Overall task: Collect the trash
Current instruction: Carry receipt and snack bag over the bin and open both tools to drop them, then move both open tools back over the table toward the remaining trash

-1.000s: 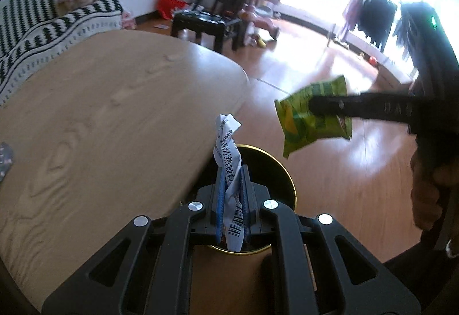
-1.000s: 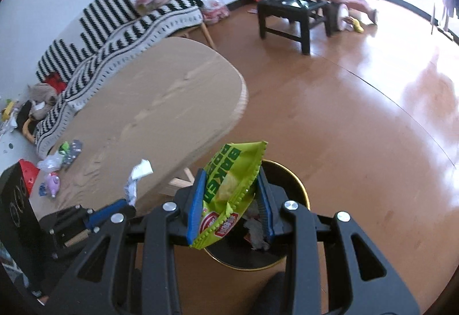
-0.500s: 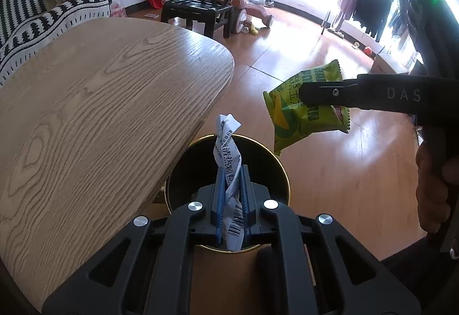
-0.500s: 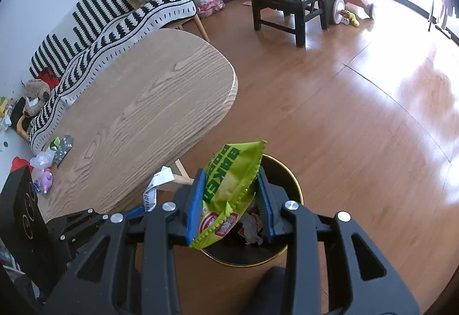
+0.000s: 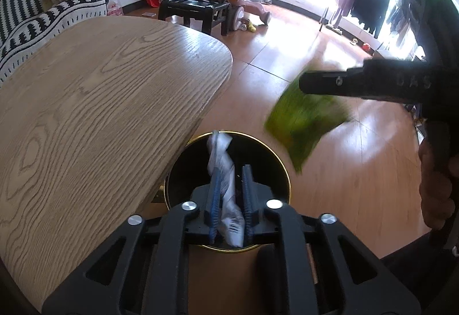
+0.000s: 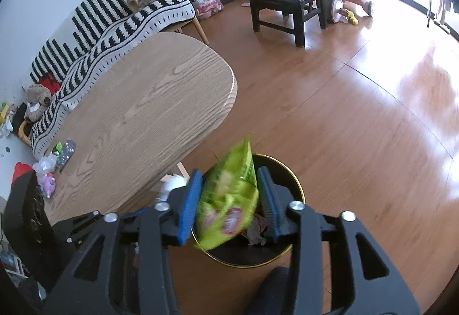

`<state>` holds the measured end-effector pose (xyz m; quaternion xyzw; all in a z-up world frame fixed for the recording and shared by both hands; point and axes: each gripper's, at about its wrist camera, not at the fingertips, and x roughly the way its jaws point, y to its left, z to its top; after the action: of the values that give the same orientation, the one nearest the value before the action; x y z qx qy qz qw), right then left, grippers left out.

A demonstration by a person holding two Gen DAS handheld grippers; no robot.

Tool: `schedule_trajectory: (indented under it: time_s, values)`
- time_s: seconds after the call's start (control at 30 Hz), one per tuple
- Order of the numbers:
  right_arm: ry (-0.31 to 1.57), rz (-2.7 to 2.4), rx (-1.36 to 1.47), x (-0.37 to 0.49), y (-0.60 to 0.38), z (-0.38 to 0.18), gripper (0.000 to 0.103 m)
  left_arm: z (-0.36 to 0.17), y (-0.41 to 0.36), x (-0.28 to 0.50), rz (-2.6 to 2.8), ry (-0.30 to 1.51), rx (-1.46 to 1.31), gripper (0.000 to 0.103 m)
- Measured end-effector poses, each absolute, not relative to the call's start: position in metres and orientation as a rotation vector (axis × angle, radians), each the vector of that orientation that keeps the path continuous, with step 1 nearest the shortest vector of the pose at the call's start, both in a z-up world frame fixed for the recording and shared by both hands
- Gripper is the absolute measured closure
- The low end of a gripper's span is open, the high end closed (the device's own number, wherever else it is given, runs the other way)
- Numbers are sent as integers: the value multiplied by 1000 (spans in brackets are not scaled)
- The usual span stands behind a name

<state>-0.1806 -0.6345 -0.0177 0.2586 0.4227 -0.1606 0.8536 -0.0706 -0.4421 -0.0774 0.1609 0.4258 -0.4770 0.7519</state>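
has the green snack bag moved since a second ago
Yes. In the right wrist view the green snack bag, blurred, now hangs lower between the parted jaws, over the black bin.

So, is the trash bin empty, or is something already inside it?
Not empty. In the right wrist view, crumpled wrappers lie inside the trash bin, seen beside the green snack bag. How full it is, I cannot tell.
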Motion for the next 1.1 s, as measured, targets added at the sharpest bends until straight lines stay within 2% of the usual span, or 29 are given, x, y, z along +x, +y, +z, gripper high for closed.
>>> schedule_trajectory:
  time_s: [0.03,0.07,0.1,0.37,0.5,0.53,0.57,0.63,1.1]
  values:
    - [885,-339,542,-181,-634,-17,48,-78,-442,-71,-1041,927,349,60]
    - [883,-340,538,-181,-633,-16,44,-76,-442,-71,-1038,920,344,50]
    - [880,-341,535,-181,-633,-15,43,-75,-441,-72,-1034,907,334,41]
    - [873,-338,536,-180,-632,-14,39,-72,-437,-67,-1015,904,319,33]
    - [864,-335,527,-177,-629,-9,32,-67,-432,-65,-976,878,324,17]
    - [859,-334,518,-175,-626,-6,26,-64,-429,-64,-970,870,323,14]
    - [853,-336,509,-172,-623,-3,20,-61,-425,-62,-960,862,321,13]
    - [840,-329,492,-164,-615,4,18,-54,-415,-58,-944,846,318,12]
    - [849,-85,381,-54,-489,30,17,-17,-249,12,-643,808,193,11]
